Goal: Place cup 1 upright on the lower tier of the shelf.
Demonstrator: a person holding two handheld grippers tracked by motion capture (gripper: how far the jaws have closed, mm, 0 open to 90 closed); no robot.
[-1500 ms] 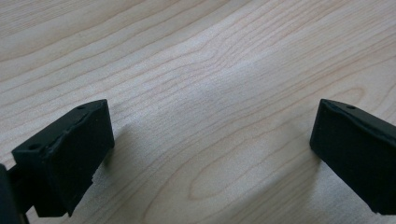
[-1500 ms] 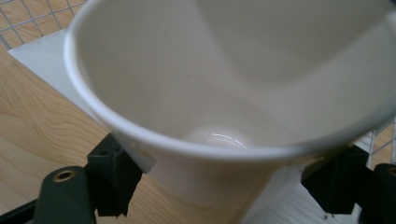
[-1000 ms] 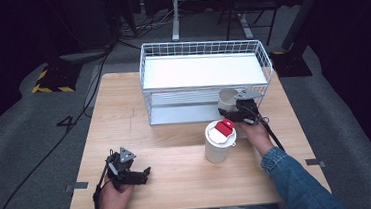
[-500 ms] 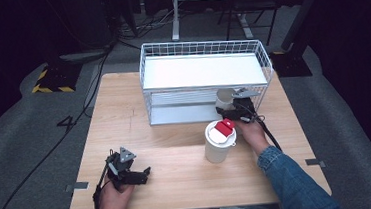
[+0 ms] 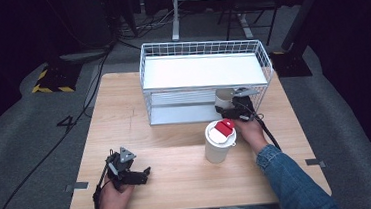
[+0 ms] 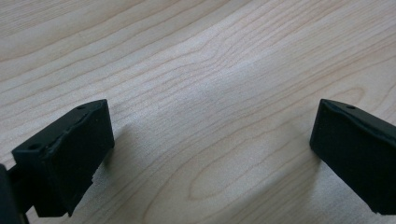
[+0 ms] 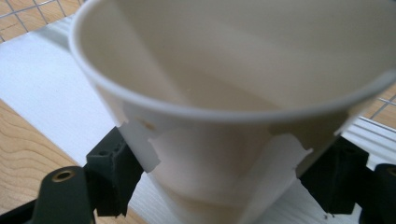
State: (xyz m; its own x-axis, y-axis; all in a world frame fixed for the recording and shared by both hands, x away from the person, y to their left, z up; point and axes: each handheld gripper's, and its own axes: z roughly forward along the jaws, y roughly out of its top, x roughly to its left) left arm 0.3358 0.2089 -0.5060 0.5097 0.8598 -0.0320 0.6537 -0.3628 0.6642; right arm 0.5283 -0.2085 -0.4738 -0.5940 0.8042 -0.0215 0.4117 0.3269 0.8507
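White open paper cup (image 7: 224, 140) sits clamped between the right gripper (image 5: 235, 106)'s jaws at the white wire basket rack (image 5: 203, 73)'s lower shelf (left gripper (image 5: 127, 170) rests spread wide, empty, on the wooden bench (image 6: 196, 70)); squeezing harder could crumple its thin wall

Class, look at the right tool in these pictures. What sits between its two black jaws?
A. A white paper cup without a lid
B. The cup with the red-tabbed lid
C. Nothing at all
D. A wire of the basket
A: in the right gripper view the jaws of the right tool press both sides of an open white paper cup, while the lidded cup stands apart on the table.
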